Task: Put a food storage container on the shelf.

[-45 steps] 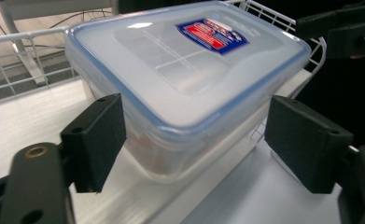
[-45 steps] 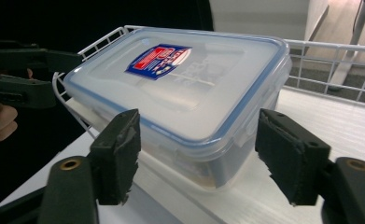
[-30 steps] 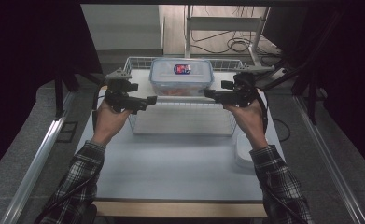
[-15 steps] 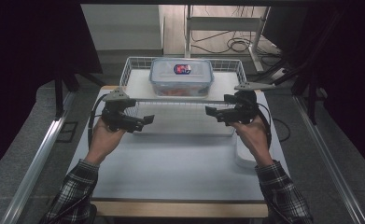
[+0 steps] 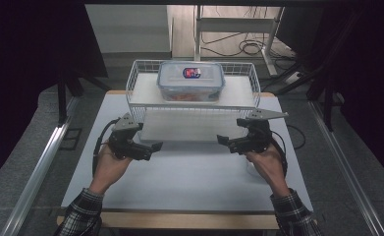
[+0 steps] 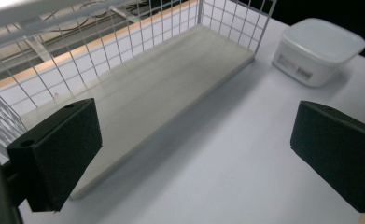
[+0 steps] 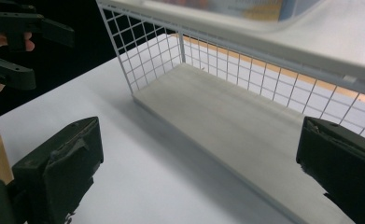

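Left gripper [image 5: 155,146] released, level, pointing inward | right gripper [image 5: 221,140] just opened, empty, before wire rack [image 5: 192,115]

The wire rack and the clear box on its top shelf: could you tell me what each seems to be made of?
The wire rack looks like white-coated metal wire, going by its thin welded grid walls; its shelves look like pale matte board. The clear box seems to be see-through plastic with a snap-on lid, since orange contents show through its wall.
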### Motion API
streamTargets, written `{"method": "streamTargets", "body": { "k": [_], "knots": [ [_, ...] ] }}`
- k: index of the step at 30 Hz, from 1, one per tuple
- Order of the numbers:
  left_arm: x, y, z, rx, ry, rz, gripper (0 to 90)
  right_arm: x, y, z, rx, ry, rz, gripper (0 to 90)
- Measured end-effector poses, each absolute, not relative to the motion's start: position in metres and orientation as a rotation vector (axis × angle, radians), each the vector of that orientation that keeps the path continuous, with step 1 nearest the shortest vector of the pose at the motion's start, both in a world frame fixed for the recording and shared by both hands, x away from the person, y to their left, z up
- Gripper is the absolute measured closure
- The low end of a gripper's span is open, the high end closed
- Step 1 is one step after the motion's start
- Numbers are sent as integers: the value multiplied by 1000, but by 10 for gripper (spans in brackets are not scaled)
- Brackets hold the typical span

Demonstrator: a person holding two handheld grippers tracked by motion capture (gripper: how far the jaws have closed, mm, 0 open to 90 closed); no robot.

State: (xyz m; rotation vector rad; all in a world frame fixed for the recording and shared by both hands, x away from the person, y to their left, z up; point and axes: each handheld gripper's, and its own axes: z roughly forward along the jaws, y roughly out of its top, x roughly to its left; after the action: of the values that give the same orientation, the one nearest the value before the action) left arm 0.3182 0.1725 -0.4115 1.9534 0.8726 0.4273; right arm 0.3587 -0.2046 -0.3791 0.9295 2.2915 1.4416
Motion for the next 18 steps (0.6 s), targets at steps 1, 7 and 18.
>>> {"method": "streamTargets", "body": {
  "k": [1, 7, 18],
  "knots": [
    [315, 172, -414, 1959, 870, 429, 16, 356, -205, -381, 927, 2291, 1441, 6],
    [302, 167, -427, 1939, 850, 416, 15, 343, -211, -393, 921, 2287, 1461, 8],
    [287, 168, -454, 1951, 865, 429, 18, 328, -223, -414, 957, 2280, 1408, 14]
  ]
}}
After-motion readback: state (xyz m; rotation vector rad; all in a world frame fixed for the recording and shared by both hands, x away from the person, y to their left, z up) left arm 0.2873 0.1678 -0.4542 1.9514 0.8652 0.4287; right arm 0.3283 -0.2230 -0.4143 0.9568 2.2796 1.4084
